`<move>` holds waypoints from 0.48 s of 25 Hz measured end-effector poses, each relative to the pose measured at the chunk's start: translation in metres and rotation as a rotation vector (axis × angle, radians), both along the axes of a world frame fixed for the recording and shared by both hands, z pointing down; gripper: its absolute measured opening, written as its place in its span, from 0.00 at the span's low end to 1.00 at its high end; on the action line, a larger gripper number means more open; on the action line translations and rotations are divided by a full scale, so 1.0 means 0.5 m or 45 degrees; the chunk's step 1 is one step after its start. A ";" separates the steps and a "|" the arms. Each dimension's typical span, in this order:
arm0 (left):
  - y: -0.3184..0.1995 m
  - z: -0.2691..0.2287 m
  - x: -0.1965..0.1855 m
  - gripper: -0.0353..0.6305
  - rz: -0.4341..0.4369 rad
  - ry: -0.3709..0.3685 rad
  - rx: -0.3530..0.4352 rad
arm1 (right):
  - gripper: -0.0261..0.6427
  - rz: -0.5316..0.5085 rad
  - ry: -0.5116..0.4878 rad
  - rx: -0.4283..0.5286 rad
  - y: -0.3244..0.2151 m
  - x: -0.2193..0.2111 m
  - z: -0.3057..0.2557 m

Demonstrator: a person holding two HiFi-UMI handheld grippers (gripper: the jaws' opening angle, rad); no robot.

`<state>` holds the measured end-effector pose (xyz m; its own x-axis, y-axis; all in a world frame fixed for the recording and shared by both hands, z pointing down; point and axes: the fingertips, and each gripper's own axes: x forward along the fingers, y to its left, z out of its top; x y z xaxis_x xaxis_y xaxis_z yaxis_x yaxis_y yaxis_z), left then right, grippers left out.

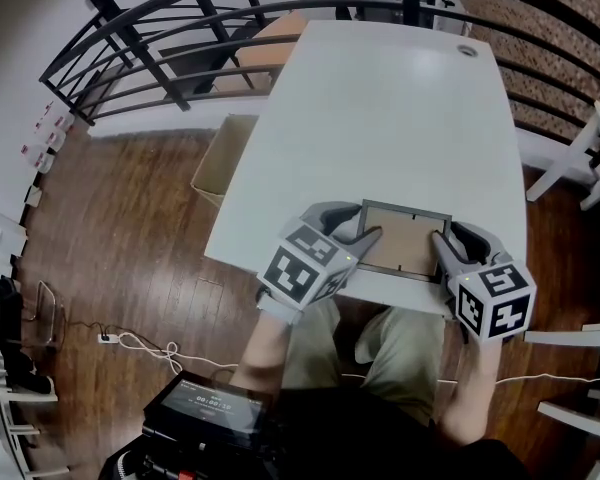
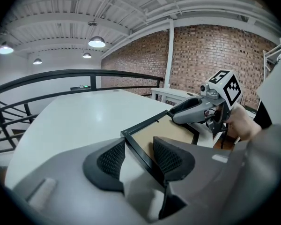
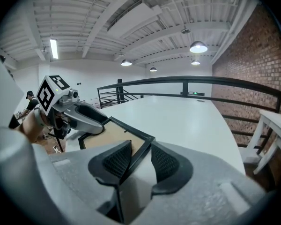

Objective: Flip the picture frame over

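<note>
Frame (image 1: 405, 240) at the near edge of the counter (image 1: 380, 98), brown backing up. Left gripper (image 2: 138, 156) jaws clamp its left rail. Right gripper (image 3: 136, 161) jaws clamp its right rail.

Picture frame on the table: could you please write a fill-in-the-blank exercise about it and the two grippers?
1. The picture frame lies on a ____ table.
2. The side of the frame that faces up is a plain ____ board.
3. The left gripper has the frame's edge ____ its fingers.
4. The right gripper grips the side of the frame opposite the ____ gripper.

Missing words: white; brown; between; left
</note>
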<state>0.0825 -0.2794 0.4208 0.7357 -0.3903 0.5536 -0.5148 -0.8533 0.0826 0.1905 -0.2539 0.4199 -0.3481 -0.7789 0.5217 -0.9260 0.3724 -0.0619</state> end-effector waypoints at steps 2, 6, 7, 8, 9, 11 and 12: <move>-0.009 0.004 0.000 0.35 -0.007 -0.019 0.018 | 0.21 0.005 0.009 -0.017 -0.002 0.002 0.004; -0.011 0.007 -0.002 0.35 -0.016 -0.050 0.013 | 0.21 0.014 0.032 -0.056 -0.005 0.000 0.008; -0.011 0.008 -0.002 0.35 -0.019 -0.060 0.013 | 0.21 0.017 0.040 -0.066 -0.007 -0.001 0.009; -0.012 0.010 -0.002 0.35 -0.021 -0.070 0.014 | 0.21 0.019 0.048 -0.076 -0.008 -0.002 0.011; -0.012 0.012 -0.002 0.35 -0.024 -0.082 0.018 | 0.21 0.022 0.058 -0.084 -0.008 -0.001 0.013; -0.011 0.017 0.000 0.34 -0.028 -0.110 0.041 | 0.21 0.029 0.092 -0.096 -0.010 0.000 0.020; -0.011 0.020 0.001 0.34 -0.027 -0.128 0.058 | 0.21 0.031 0.119 -0.099 -0.011 0.000 0.023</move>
<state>0.0829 -0.2850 0.4306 0.6687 -0.4316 0.6055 -0.5365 -0.8439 -0.0091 0.1905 -0.2595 0.4316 -0.2768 -0.7423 0.6103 -0.9378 0.3472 -0.0031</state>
